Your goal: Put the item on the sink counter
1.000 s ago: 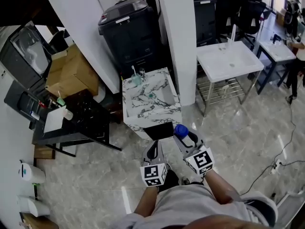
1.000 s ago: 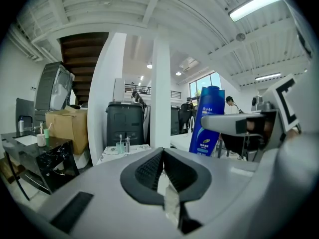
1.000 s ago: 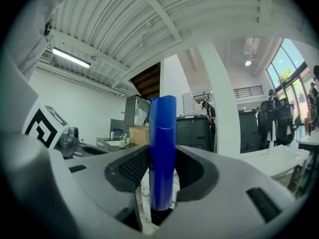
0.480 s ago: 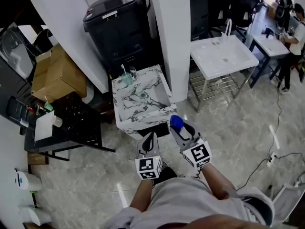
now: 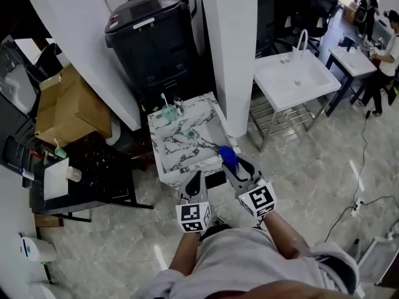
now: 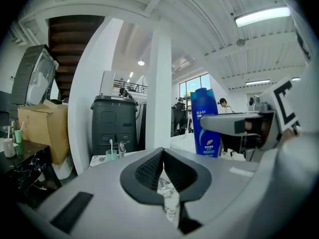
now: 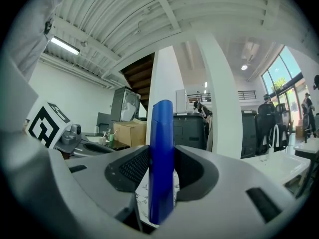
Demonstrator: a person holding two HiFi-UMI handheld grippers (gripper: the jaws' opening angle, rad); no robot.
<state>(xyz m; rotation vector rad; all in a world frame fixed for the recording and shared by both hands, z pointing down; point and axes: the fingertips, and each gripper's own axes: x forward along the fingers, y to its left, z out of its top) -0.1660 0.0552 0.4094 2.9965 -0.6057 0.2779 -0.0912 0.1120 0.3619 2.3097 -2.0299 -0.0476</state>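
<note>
My right gripper is shut on a blue bottle, held upright between the jaws; the bottle also shows at the right of the left gripper view. The marble-patterned sink counter stands just ahead, beside a white pillar; the bottle hangs over its near right corner. My left gripper is shut and holds nothing, just short of the counter's front edge. Its jaws are pressed together.
A cup with a toothbrush stands at the counter's far left corner. A dark bin is behind it, a cardboard box and a black table to the left, a white basin on a metal stand to the right.
The sink counter has come closer in the head view. Both grippers have moved forward, and the blue bottle has gone from in front of the counter to over its near right corner.
</note>
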